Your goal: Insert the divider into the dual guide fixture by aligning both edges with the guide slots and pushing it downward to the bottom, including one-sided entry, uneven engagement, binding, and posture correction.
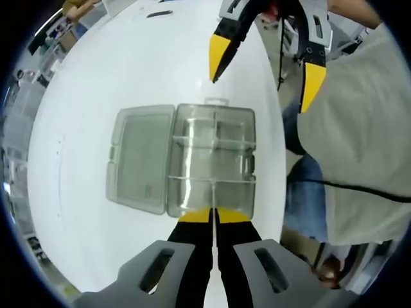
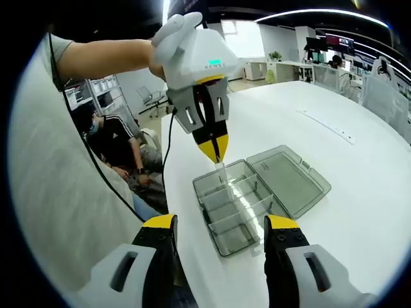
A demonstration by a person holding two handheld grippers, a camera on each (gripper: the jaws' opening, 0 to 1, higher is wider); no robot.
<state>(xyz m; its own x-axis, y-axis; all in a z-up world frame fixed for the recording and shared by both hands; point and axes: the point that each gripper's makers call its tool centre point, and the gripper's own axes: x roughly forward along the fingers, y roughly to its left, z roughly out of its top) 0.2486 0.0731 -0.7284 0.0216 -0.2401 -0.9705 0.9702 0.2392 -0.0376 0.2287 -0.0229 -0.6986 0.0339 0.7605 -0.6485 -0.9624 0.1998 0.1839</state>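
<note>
Seemingly the left gripper [image 2: 214,149] pinches a barely visible clear divider [image 2: 223,172] above the fixture [image 2: 241,208].

A clear compartment box [image 1: 213,160] is seen on the white table [image 1: 128,70], its lid [image 1: 141,159] laid open beside it. At the box's near edge, a thin clear divider [image 1: 212,192] is pinched between the closed yellow tips of the left gripper [image 1: 214,215]. Beyond the box, the right gripper [image 1: 263,67] is held with jaws apart.

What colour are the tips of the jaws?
Yellow; the left gripper shows it best in the right gripper view.
</note>
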